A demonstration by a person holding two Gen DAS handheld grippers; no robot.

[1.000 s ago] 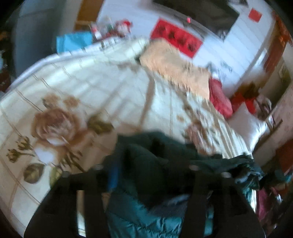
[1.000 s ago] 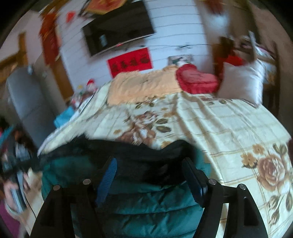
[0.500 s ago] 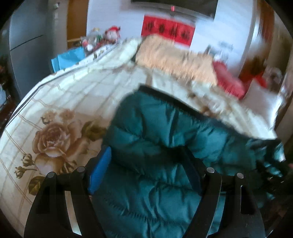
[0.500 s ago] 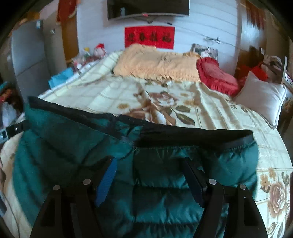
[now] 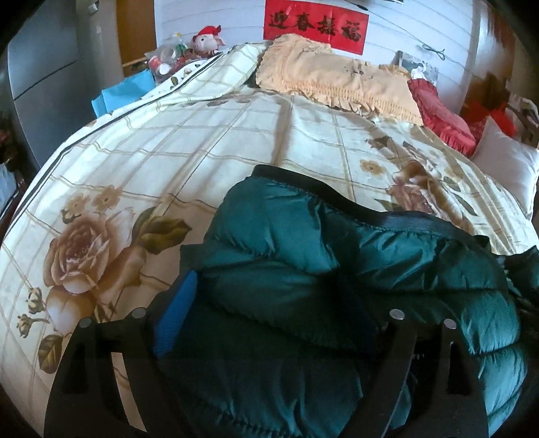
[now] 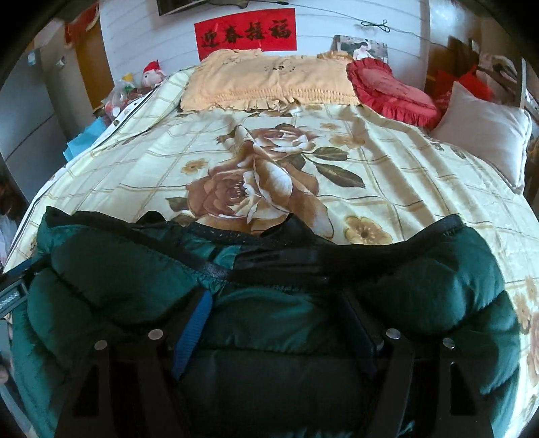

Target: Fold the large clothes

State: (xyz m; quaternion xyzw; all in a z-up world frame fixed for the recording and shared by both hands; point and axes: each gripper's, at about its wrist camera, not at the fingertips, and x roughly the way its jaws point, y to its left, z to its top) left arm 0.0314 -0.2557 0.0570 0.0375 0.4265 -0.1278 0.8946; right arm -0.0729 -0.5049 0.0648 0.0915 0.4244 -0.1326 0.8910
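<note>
**Green puffer jacket held over the floral bedspread by both grippers**

A dark green quilted puffer jacket [image 5: 337, 286] is seen bunched at the near edge of the bed, at 6 o'clock in both wrist views. Its black hem band [image 6: 303, 256] is stretched across the right wrist view from 9 to 3 o'clock, with the bedspread beyond it.

Left gripper [image 5: 269, 320]: fingers set apart, with jacket fabric filling the gap between them. The blue pad of one finger [image 5: 175, 320] is seen pressed against the jacket's edge at 8 o'clock; the other finger is mostly buried in fabric. A firm clamp cannot be confirmed.

Right gripper [image 6: 276, 326]: fingers likewise spread, a thick fold of the jacket lying between them. The blue pad [image 6: 192, 333] is visible at 7 o'clock. Whether the fold is pinched cannot be told.

The cream floral bedspread [image 6: 269, 168] is noted under and beyond the jacket. A peach frilled pillow cover [image 6: 269, 81] lies at 12 o'clock, a red cushion [image 6: 394, 91] at 1 o'clock, and a pale pillow [image 6: 485, 134] at 2 o'clock. A red banner with black characters [image 5: 315, 25] is fixed to the wall.
</note>
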